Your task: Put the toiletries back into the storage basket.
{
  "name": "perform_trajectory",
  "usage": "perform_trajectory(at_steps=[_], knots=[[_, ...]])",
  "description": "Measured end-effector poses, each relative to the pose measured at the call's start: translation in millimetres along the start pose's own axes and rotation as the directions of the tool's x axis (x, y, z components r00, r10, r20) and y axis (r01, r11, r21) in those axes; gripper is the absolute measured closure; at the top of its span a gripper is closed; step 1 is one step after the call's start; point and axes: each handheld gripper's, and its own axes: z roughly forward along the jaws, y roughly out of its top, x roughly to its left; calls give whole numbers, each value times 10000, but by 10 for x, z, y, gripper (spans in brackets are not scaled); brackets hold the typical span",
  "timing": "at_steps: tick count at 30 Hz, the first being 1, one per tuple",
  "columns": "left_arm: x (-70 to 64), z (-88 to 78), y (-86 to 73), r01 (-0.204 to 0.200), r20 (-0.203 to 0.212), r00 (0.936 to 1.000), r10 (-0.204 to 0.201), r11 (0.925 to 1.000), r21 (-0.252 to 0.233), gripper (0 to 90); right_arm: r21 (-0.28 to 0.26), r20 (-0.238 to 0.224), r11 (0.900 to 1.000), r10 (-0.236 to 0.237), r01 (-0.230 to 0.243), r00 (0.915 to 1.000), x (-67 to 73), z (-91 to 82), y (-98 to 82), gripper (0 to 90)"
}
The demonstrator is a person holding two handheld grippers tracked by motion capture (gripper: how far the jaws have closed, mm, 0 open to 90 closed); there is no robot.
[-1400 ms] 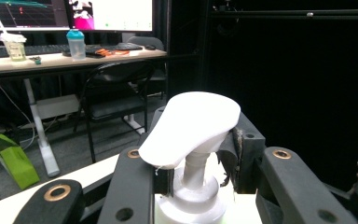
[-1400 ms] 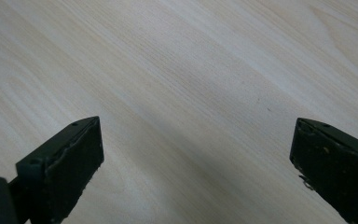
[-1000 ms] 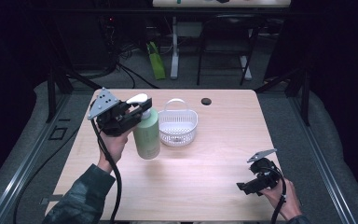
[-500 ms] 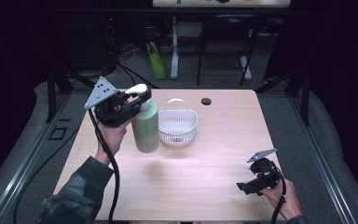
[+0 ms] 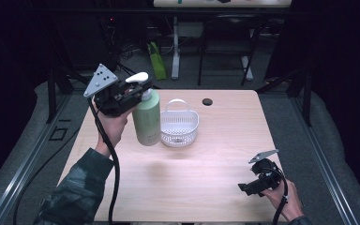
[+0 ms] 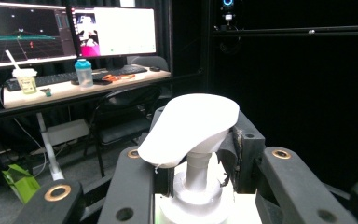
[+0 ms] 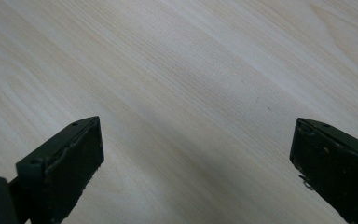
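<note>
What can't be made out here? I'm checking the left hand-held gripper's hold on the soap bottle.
- Pad contact on the pump neck: left gripper view, hidden under the pump head.
- Green bottle base: high view, whether it touches the table is unclear.
- Basket contents: high view, too small.

Since 1.0 s ago the left gripper (image 5: 136, 96), clamped at the pump neck, has raised the green pump bottle (image 5: 146, 119) off the table (image 5: 215, 173) and carried it toward the white basket (image 5: 179, 125), its side now just beside the basket's rim.
</note>
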Motion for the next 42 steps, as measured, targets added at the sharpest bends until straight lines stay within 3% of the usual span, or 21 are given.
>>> perform_trajectory(at_steps=[18, 42], knots=[[47, 251, 262, -171, 18, 9999, 172, 9994, -298, 671, -13, -45, 10000, -25, 25, 10000, -3, -2, -5, 22], [0, 672, 326, -136, 338, 9993, 144, 9996, -257, 671, -13, -55, 10000, -18, 18, 10000, 0, -3, -5, 23]])
